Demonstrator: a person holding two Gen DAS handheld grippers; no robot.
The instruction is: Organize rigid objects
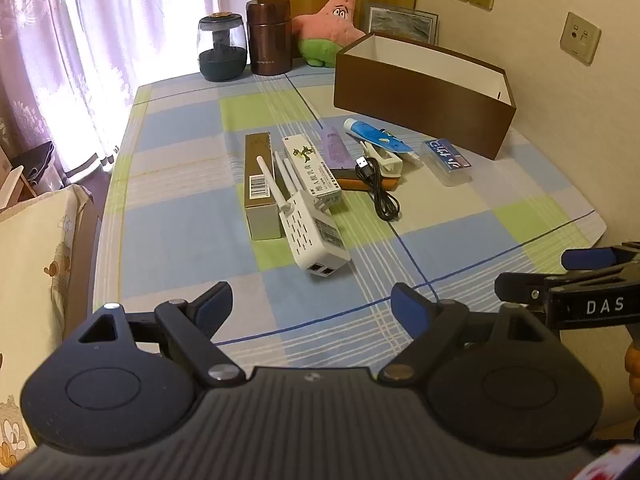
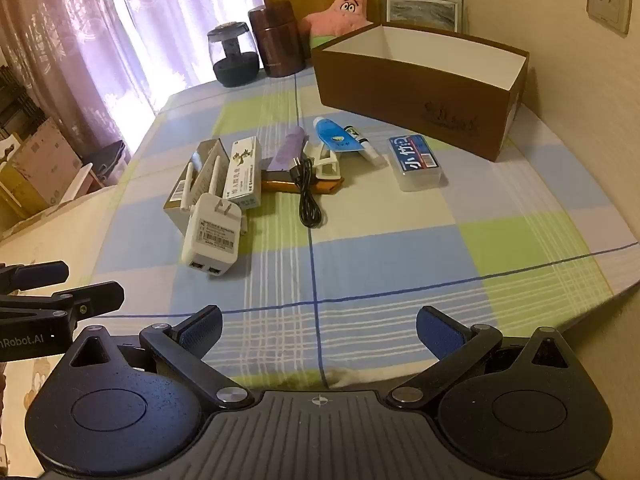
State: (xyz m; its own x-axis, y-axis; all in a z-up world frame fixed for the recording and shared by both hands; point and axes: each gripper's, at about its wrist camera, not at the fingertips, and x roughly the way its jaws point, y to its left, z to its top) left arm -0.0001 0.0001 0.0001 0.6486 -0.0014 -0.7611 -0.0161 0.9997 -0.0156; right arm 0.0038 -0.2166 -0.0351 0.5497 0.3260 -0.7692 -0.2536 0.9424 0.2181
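Ahead of my left gripper (image 1: 310, 304), whose jaws stand spread with nothing between them, I see the white Wi-Fi repeater (image 1: 316, 232) lying nearest, propped against a tan carton (image 1: 260, 184). Beyond it lie a white medicine box (image 1: 312, 168), a purple tube (image 1: 336, 148), a black USB cable (image 1: 380, 188), a blue tube (image 1: 376, 136) and a clear plastic case (image 1: 448, 160). Farther off to the right, the brown box (image 1: 420, 92) shows a bare white inner wall.

Through the right wrist view, my right gripper (image 2: 320, 330) is likewise released and holds nothing. The repeater (image 2: 212, 236) sits ahead to its left, the clear case (image 2: 416, 160) ahead to its right, the brown box (image 2: 416, 96) behind that. I judge nothing is sorted yet: every item lies on the checked cloth (image 2: 400, 260) outside the box.
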